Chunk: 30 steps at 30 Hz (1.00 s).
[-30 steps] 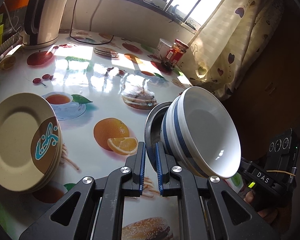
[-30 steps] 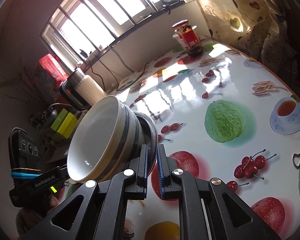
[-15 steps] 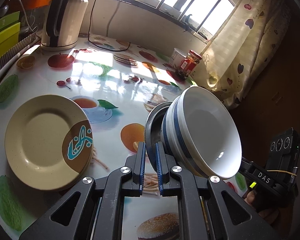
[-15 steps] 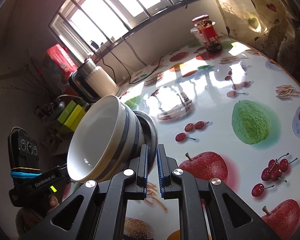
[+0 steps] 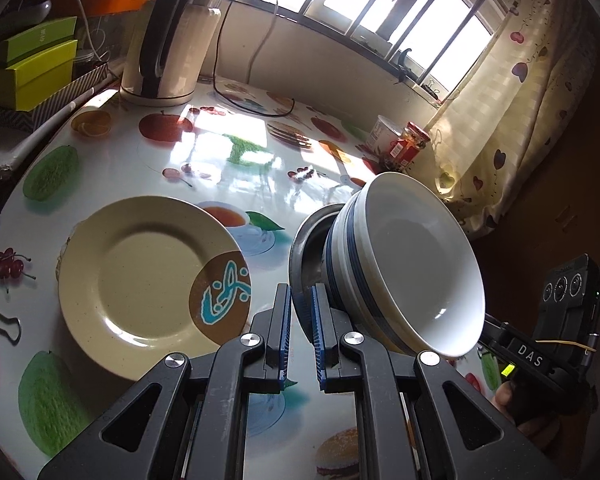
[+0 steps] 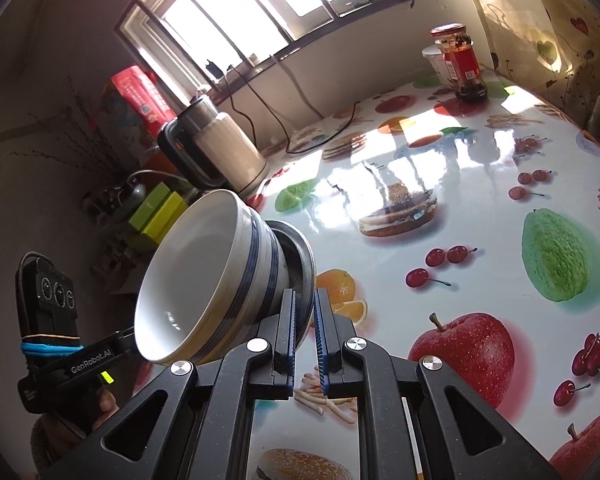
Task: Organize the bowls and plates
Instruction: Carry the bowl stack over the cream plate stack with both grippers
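Note:
Both grippers hold one stack between them above the table: a dark metal plate with white, blue-striped bowls nested on it. My left gripper is shut on the metal plate's rim. My right gripper is shut on the opposite rim of the same metal plate, with the bowls to its left. A stack of beige plates with a brown and blue emblem lies on the table, left of the left gripper.
The round table has a glossy fruit-print cover. An electric kettle with its cord stands at the back left beside green boxes. A red-lidded jar and a white cup stand by the curtain. A binder clip lies at the left edge.
Both grippers have carried the plate and bowls up and over the table. The beige plates now appear more central and flatter in the left wrist view.

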Each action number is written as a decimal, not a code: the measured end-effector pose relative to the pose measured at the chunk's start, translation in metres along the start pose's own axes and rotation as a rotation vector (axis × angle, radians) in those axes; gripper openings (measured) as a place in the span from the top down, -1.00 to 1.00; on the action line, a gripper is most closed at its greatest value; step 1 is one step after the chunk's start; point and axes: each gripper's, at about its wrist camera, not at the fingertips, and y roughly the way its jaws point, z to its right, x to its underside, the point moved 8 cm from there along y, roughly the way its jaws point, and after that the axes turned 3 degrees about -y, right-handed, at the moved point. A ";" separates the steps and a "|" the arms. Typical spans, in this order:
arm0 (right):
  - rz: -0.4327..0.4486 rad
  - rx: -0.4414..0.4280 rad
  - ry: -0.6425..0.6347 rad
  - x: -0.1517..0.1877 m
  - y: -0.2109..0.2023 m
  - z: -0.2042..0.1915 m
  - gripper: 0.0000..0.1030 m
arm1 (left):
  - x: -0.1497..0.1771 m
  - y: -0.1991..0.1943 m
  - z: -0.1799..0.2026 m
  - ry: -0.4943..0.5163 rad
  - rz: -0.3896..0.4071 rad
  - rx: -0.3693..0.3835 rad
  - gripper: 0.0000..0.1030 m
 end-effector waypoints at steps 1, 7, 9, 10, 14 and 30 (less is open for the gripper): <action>-0.003 -0.002 -0.003 0.000 0.002 -0.002 0.80 | 0.000 -0.001 -0.003 -0.004 0.002 -0.003 0.80; -0.025 -0.018 -0.017 0.001 0.016 -0.013 0.80 | -0.002 -0.005 -0.017 -0.026 0.009 -0.019 0.80; -0.031 -0.021 -0.022 0.000 0.020 -0.016 0.80 | -0.003 -0.006 -0.020 -0.031 0.011 -0.024 0.80; -0.033 -0.023 -0.023 0.000 0.022 -0.017 0.80 | -0.003 -0.007 -0.023 -0.033 0.012 -0.025 0.80; -0.040 -0.028 -0.030 -0.001 0.028 -0.021 0.80 | -0.004 -0.009 -0.028 -0.042 0.015 -0.031 0.80; -0.074 -0.064 -0.076 -0.002 0.052 -0.047 0.80 | -0.011 -0.023 -0.056 -0.079 0.043 -0.070 0.80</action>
